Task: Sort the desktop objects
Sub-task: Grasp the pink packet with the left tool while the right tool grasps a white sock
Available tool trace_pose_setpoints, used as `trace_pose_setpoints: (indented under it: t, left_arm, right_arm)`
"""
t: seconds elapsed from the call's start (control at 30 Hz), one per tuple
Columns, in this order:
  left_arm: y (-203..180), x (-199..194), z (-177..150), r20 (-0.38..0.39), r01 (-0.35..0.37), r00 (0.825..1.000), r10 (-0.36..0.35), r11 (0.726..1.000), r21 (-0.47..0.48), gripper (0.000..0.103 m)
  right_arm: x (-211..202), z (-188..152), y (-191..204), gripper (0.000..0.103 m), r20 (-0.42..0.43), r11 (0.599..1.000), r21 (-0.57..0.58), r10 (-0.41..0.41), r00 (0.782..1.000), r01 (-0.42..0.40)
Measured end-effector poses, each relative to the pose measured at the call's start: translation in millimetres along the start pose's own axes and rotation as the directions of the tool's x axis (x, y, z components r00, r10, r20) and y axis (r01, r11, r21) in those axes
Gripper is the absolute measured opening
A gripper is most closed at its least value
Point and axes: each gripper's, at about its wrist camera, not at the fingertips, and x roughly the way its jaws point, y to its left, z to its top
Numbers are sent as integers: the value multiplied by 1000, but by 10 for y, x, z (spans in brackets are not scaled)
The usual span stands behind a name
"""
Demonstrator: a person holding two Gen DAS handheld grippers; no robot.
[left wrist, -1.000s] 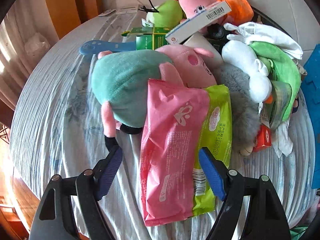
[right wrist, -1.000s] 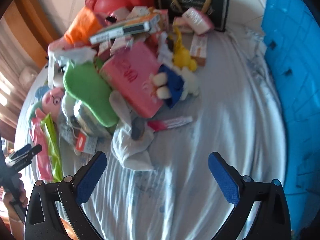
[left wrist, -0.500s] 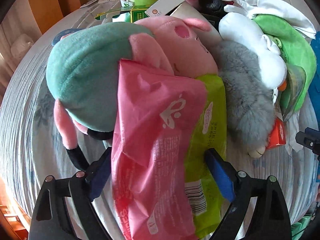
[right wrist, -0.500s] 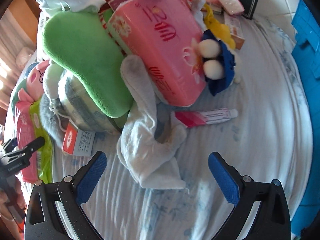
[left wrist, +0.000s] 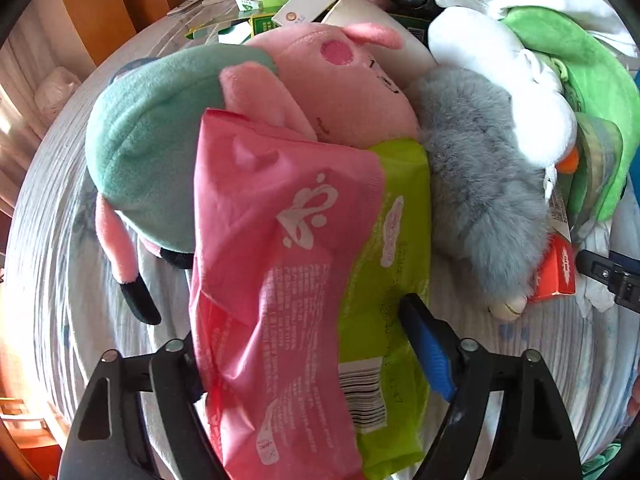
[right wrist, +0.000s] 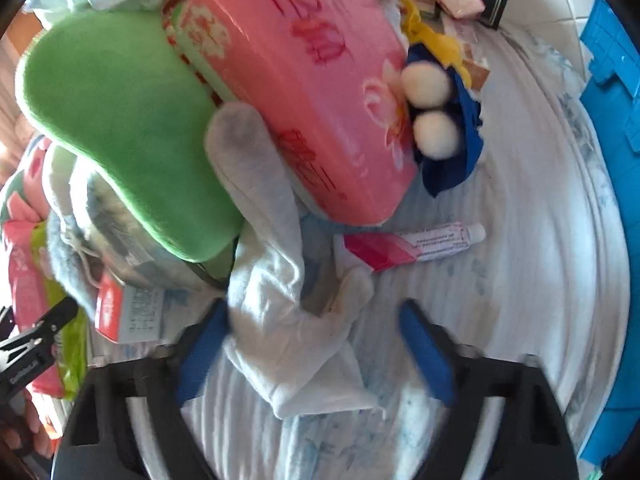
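Grippers closing in on the soft goods

Left gripper (left wrist: 304,344) sits at 6 o'clock in its own view with the pink packet (left wrist: 272,264) and the green packet (left wrist: 384,272) lying together between its fingers. The right blue pad (left wrist: 426,354) is at the green packet's edge; the left one is hidden under the pink film, so I cannot tell whether the grip is made. Both packets lean up toward 12 o'clock against the pig plush (left wrist: 280,88), with the grey plush (left wrist: 480,208) at 3 o'clock.

Over on the right, the right gripper (right wrist: 312,354) stands spread, fingers wide, straddling the white cloth (right wrist: 288,312) on the striped tablecloth (right wrist: 520,280). The left pad (right wrist: 200,352) touches the cloth's edge; the other is apart from it. A pink tube (right wrist: 412,246) lies just beyond at 1 o'clock, the green slipper (right wrist: 120,128) at 10 o'clock.

My read: those packets are light, crinkly and slick, likely to slide against each other, so a pinch across the lower body near the barcode suits best. The cloth is limp; grab a bunched fold.
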Motion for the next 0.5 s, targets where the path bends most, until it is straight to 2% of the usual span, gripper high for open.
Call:
trace_pose_setpoints:
  t: [0.13, 0.23, 0.3, 0.37, 0.5]
  left_arm:
    - [-47, -133, -97, 20, -47, 999, 47, 999, -10, 68]
    - [-57, -261, -180, 48, -63, 997, 63, 998, -3, 55]
    - [-23, -357, -242, 65, -49, 997, 50, 999, -17, 44]
    - [31, -434, -291, 67, -9, 998, 13, 998, -56, 38]
    - [-97, -468, -277, 78, 16, 997, -10, 997, -78, 32]
  right_arm:
    - [-3, -9, 35, 64, 0, 999, -38, -19, 1000, 19]
    - [-27, -12, 69, 51, -1, 998, -56, -16, 1000, 16]
    - [-50, -9, 108, 33, -6, 997, -71, -5, 1000, 5]
    - [-81, -27, 160, 22, -7, 996, -94, 12, 1000, -12]
    - [-163, -101, 191, 17, 7, 993, -115, 33, 999, -32]
